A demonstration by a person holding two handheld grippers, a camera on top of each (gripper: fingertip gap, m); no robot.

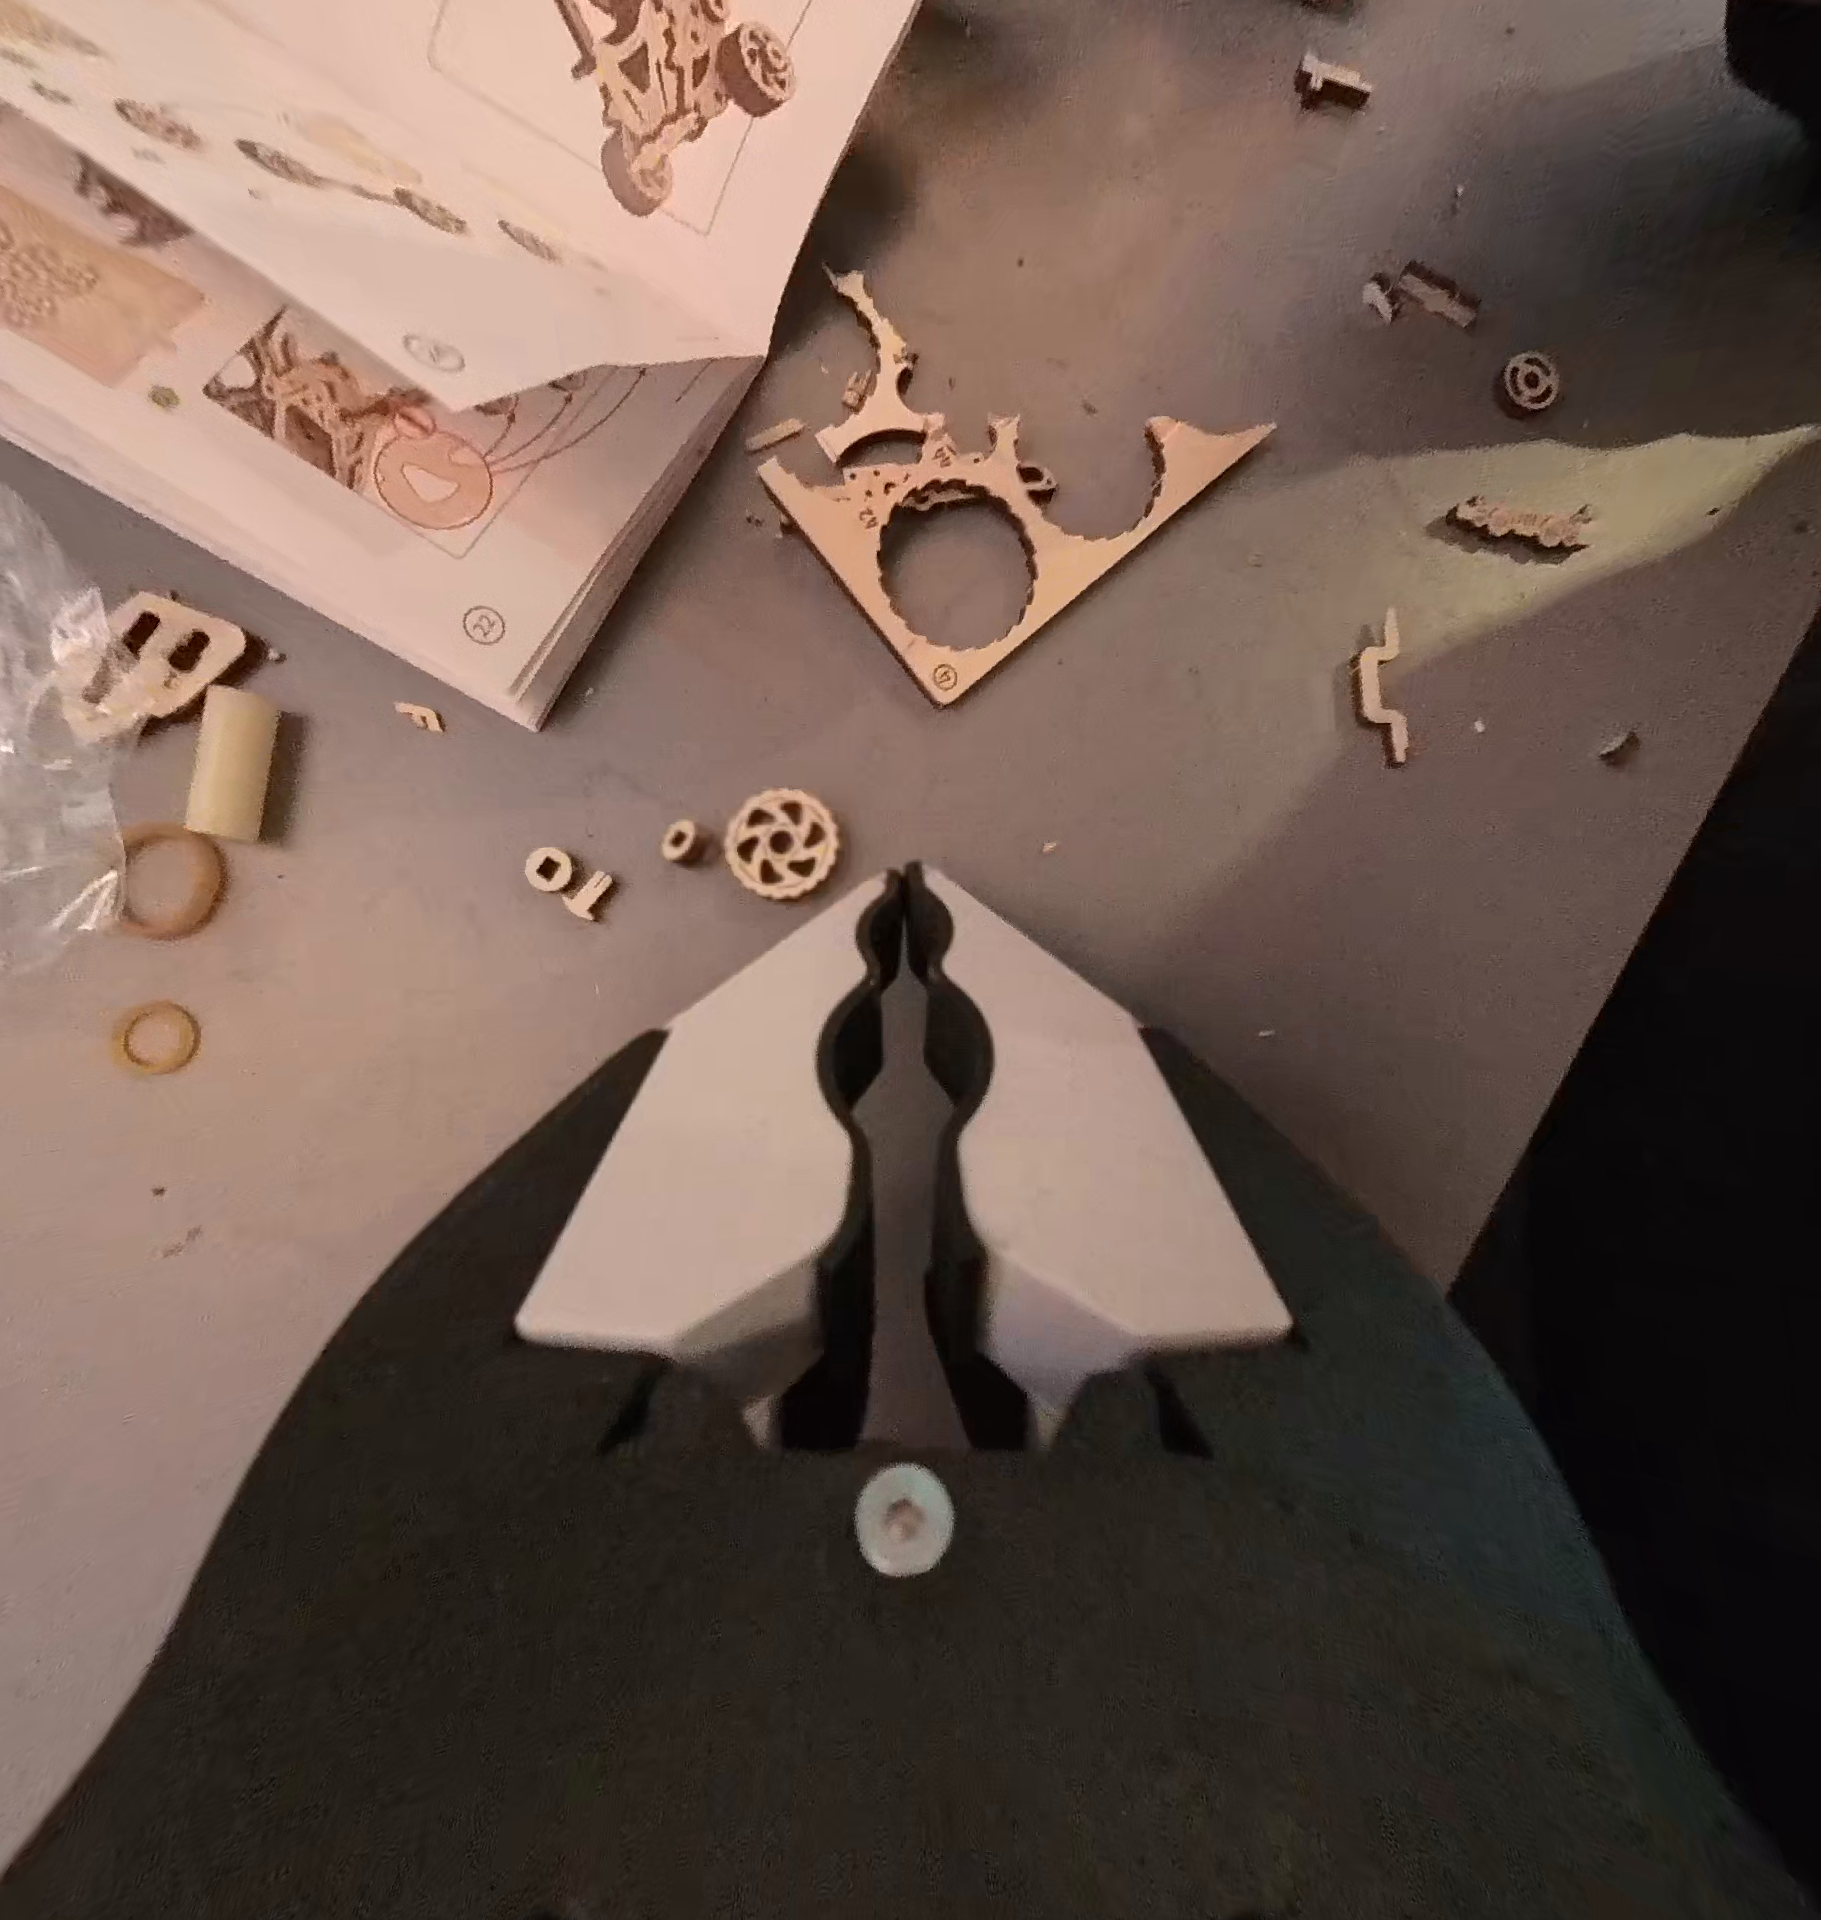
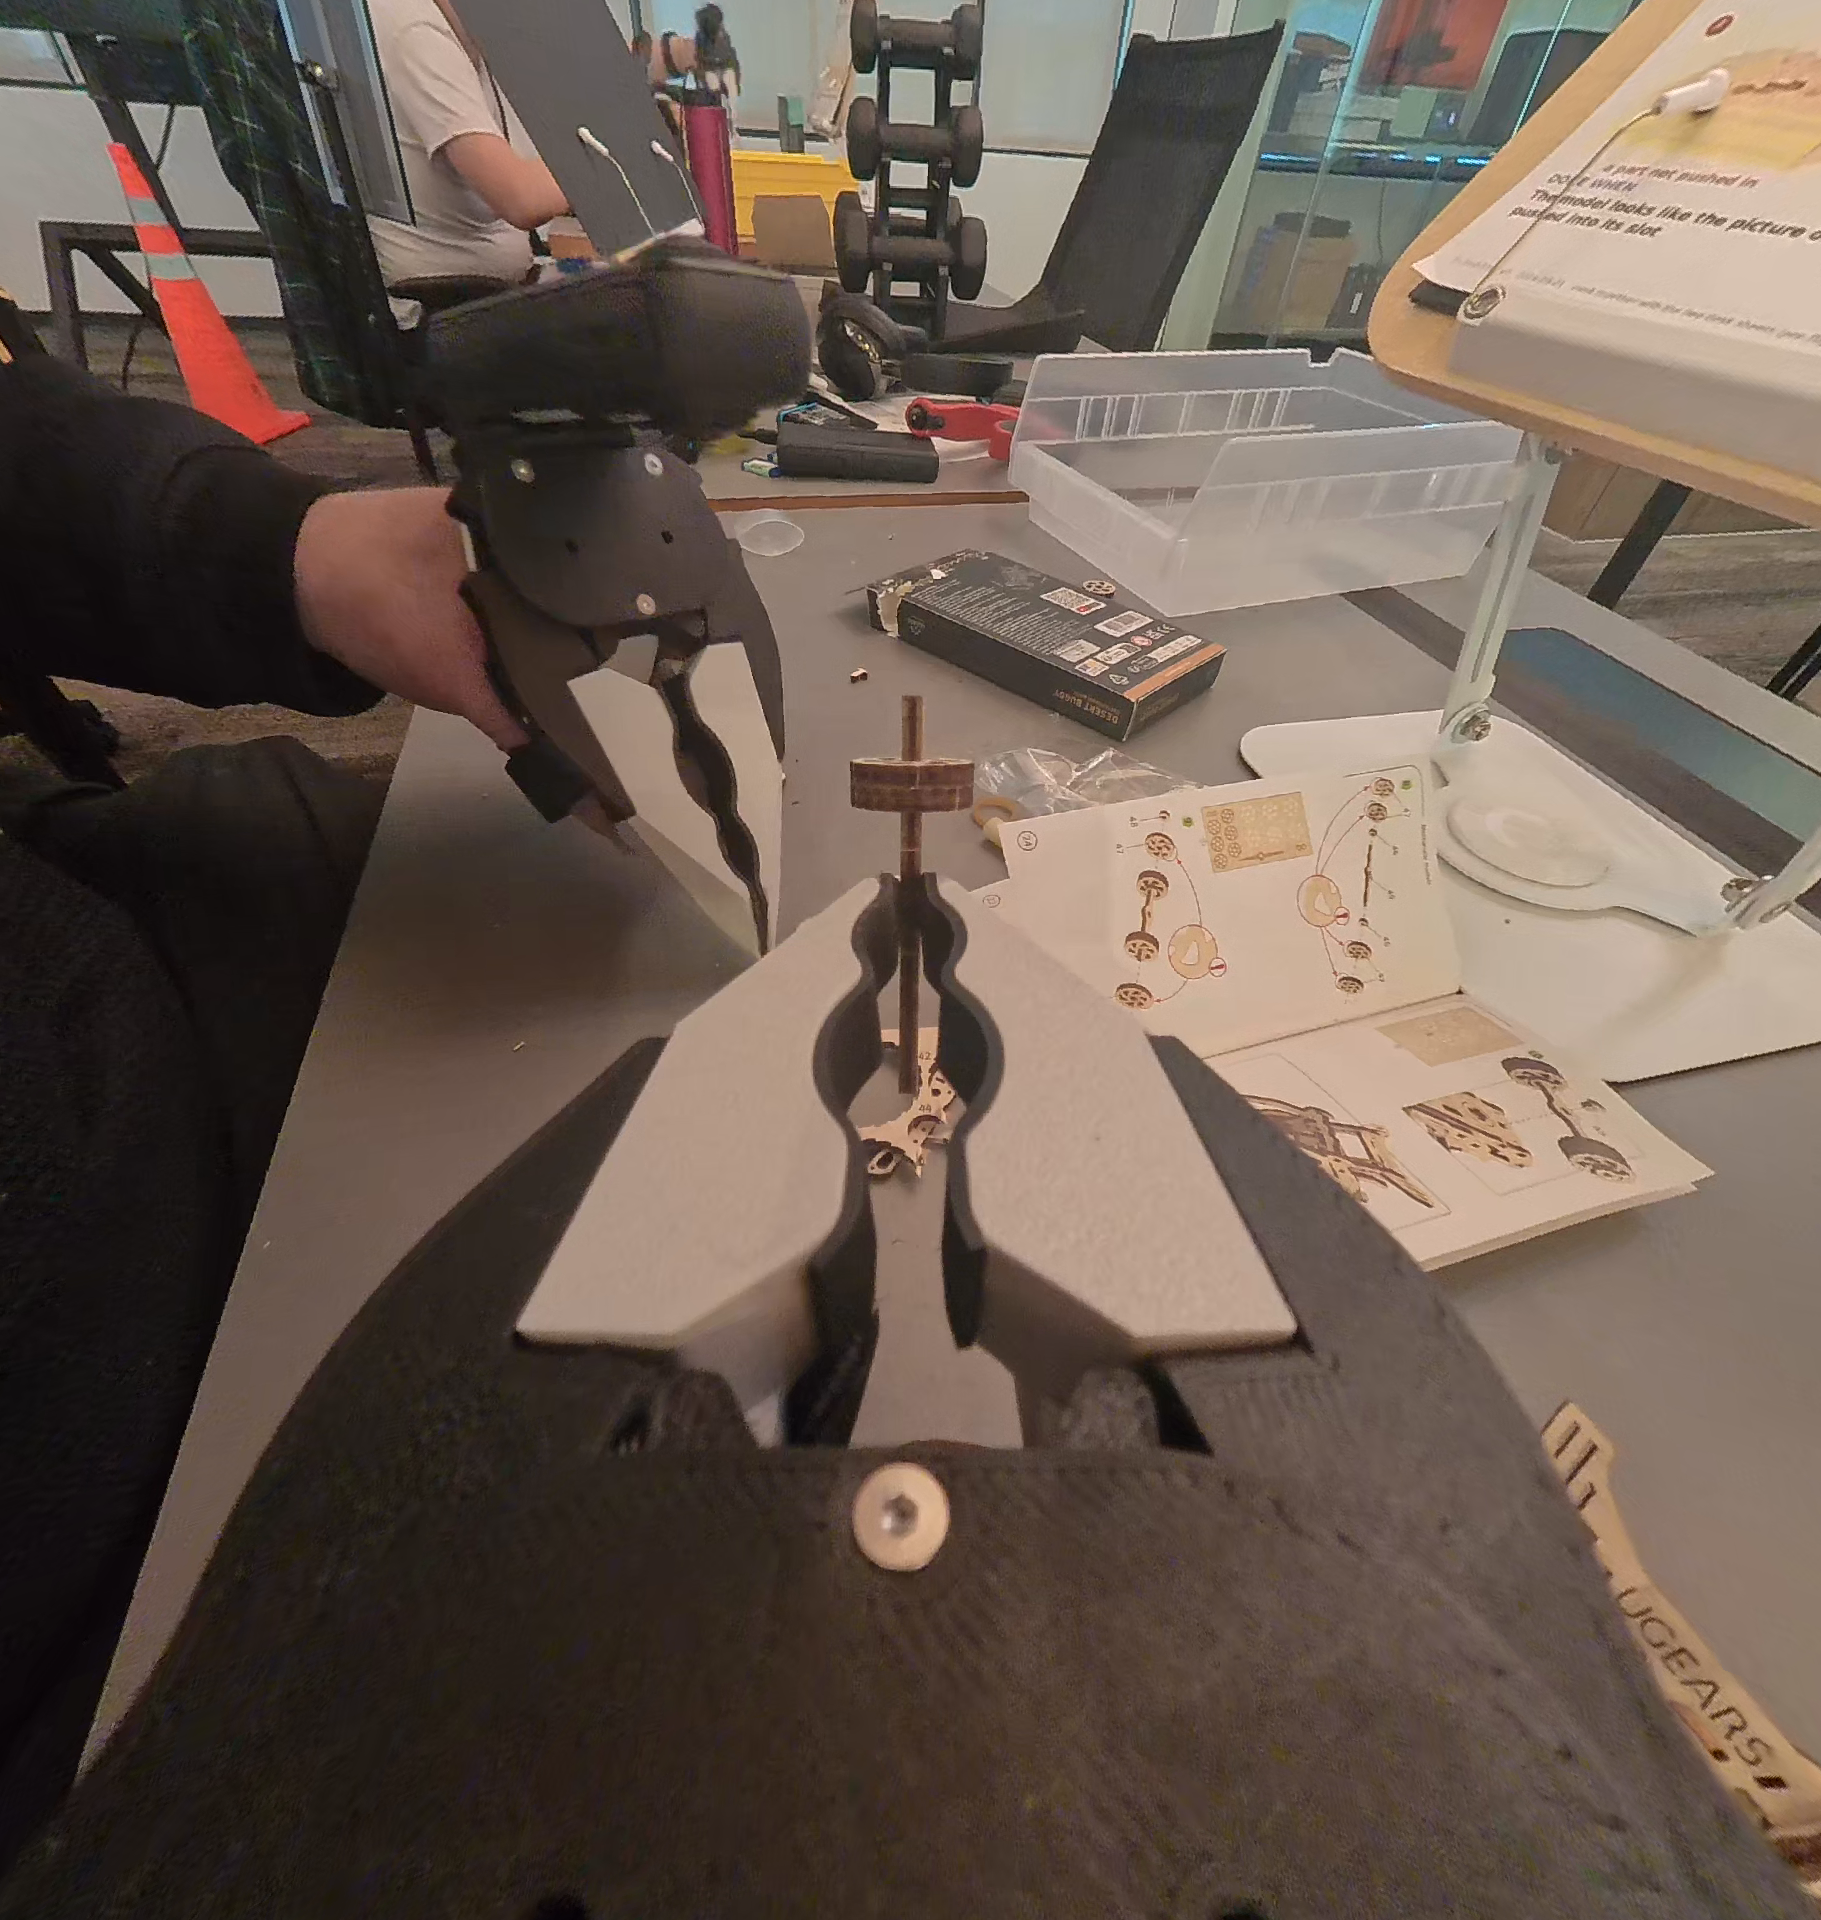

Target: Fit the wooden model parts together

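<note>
Grey table (image 2: 573, 987), upright axle (image 2: 910, 821) in right gripper (image 2: 908, 883)

Left wrist view: bench (image 1: 989, 208) carries the open booklet (image 1: 366, 343) at upper left, punched-out sheet scrap (image 1: 999, 551) to its right. Small wheel (image 1: 782, 842) sits just ahead of the left gripper (image 1: 906, 878), washer (image 1: 682, 840) and square-hole pieces (image 1: 570, 883) to its left. Farther left: tube (image 1: 233, 764), two rings (image 1: 170, 881), plastic bag (image 1: 2, 727). Loose bits (image 1: 1382, 686) scattered right.

Right wrist view: axle with wheel (image 2: 909, 795) stands upright in the right gripper (image 2: 908, 883); box (image 2: 1046, 639) and bin (image 2: 1249, 468) behind, stand (image 2: 1508, 831) right.
</note>
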